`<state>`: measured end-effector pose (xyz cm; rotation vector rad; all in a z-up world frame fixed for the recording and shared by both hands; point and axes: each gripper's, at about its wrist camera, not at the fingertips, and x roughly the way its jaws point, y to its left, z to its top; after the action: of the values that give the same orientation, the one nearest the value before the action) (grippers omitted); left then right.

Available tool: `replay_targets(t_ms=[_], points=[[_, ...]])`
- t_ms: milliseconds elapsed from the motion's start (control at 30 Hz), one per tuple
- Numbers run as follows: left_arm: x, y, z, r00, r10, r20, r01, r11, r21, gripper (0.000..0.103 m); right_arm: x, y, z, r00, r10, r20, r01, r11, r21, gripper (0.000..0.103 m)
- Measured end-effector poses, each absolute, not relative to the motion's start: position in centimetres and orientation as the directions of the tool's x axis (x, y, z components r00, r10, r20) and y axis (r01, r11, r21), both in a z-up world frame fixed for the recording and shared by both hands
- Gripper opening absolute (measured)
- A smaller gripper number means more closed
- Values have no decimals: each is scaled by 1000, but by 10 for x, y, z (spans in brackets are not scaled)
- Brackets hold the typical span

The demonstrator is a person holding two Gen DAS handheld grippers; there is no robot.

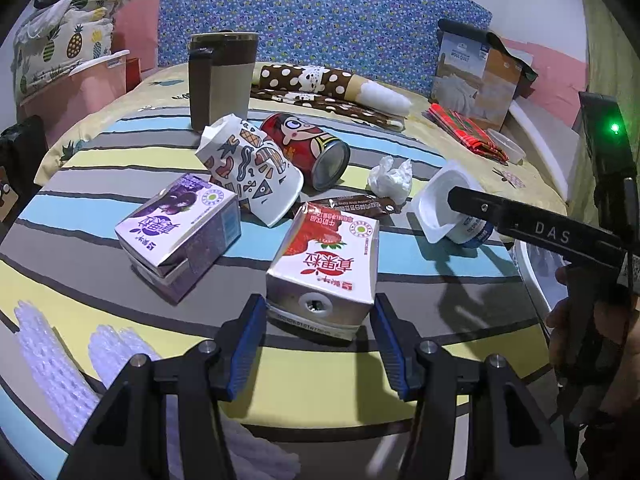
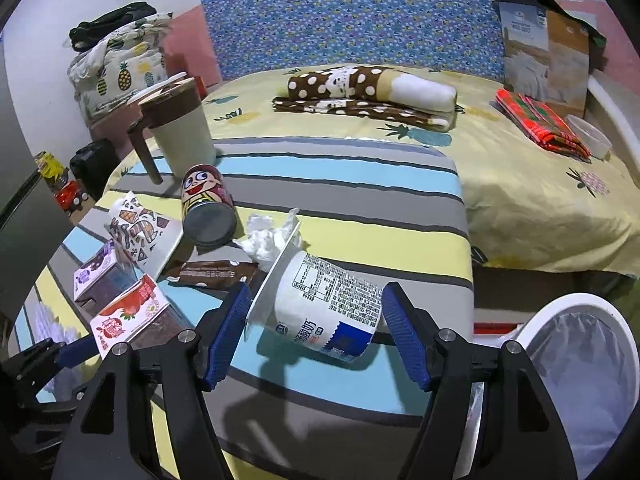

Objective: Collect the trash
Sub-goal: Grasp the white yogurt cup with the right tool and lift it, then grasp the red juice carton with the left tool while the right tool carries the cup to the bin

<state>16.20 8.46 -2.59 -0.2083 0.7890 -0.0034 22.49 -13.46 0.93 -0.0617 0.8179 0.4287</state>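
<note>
Red strawberry milk carton point(image 1: 324, 264) lies on its side on the striped bench point(image 1: 400, 260), straw hole toward me, between my left gripper's point(image 1: 320, 344) open jaws. White yogurt cup point(image 2: 324, 304), tipped over, sits between my right gripper's point(image 2: 316, 332) open jaws.

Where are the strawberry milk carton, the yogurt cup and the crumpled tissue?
strawberry milk carton point(image 1: 326, 264), left wrist view, on its printed top face.
yogurt cup point(image 2: 324, 300), right wrist view, on its label side wall.
crumpled tissue point(image 1: 390, 180), left wrist view, on the middle of the wad.
</note>
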Motion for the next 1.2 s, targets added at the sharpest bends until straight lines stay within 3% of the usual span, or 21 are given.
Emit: replay_targets(t_ms=[200,267,333,500,567,667,1133,1167,1200], points=[[162,85,-27,702,-80,-707,-75,980,-186,56,232,-156,-1,554,366,-748,-337,920,200,69],[162,84,-27,700,-81,-709,-73,980,-184,56,231,-169,-4,546,388,-743,-315,916,247,54],[163,82,-28,698,-82,-712,-71,981,-182,56,230,-178,-7,542,399,-739,-302,914,272,45],[163,78,-29,692,-90,-716,-63,981,-184,56,227,-184,-5,550,408,-729,-307,910,278,41],[163,77,-29,690,-90,-718,-62,981,-183,56,225,-184,-2,568,406,-716,-313,911,267,21],[164,76,-29,688,-88,-721,-62,982,-180,56,226,-184,0,579,401,-709,-315,913,259,13],[156,62,-26,706,-88,-703,-38,986,-162,55,208,-194,10,599,409,-689,-356,906,228,10],[155,59,-25,707,-92,-701,-33,986,-162,51,202,-195,12,602,409,-686,-361,905,223,10],[154,56,-25,707,-97,-701,-25,986,-162,13,200,-196,13,604,409,-684,-363,905,221,10]])
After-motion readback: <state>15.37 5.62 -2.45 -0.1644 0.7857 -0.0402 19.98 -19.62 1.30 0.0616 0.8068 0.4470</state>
